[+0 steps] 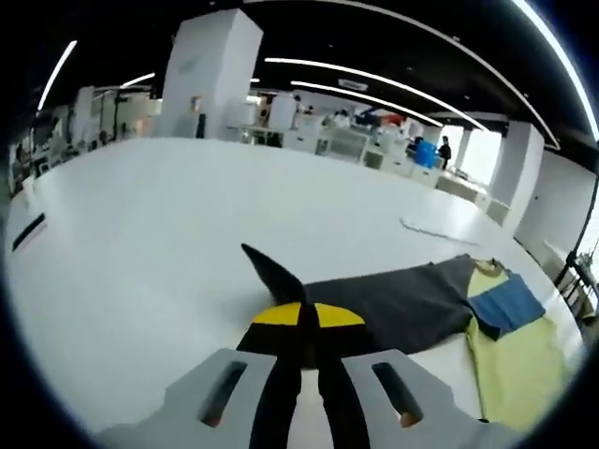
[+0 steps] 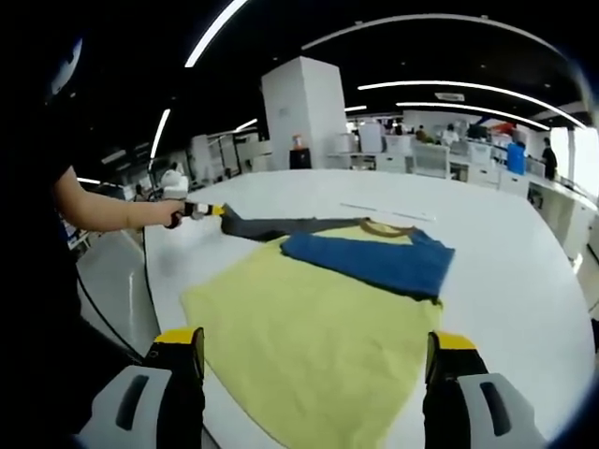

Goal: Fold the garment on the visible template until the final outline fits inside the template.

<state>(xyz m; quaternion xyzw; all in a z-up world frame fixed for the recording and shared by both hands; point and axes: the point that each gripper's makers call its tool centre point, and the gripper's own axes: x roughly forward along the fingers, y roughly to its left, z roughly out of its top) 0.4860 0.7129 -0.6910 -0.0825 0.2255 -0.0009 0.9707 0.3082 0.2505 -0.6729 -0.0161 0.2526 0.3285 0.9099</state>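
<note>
Closest thing in the right gripper view is the right gripper (image 2: 316, 360) itself, jaws spread wide apart with nothing between them, hovering over the near end of the yellow template (image 2: 309, 341). That template is a big yellow sheet lying flat on the white table (image 2: 505, 271). The garment (image 2: 370, 254) lies across its far end: a blue panel folded onto the yellow, a brownish collar showing just behind it, and a long dark grey sleeve (image 2: 281, 226) stretched off the template toward the left.

At the end of that sleeve you can see the left gripper (image 2: 211, 210), held by a person's hand (image 2: 174, 213), pinching the sleeve tip.

In the left gripper view it's the same thing up close: the yellow-tipped jaws are closed tight on the pointed end of the grey sleeve, which runs away to the right to the blue part and the yellow sheet. The sleeve tip looks lifted a bit off the table.

Background is a big open office with desks and white pillars (image 2: 304, 112).
</note>
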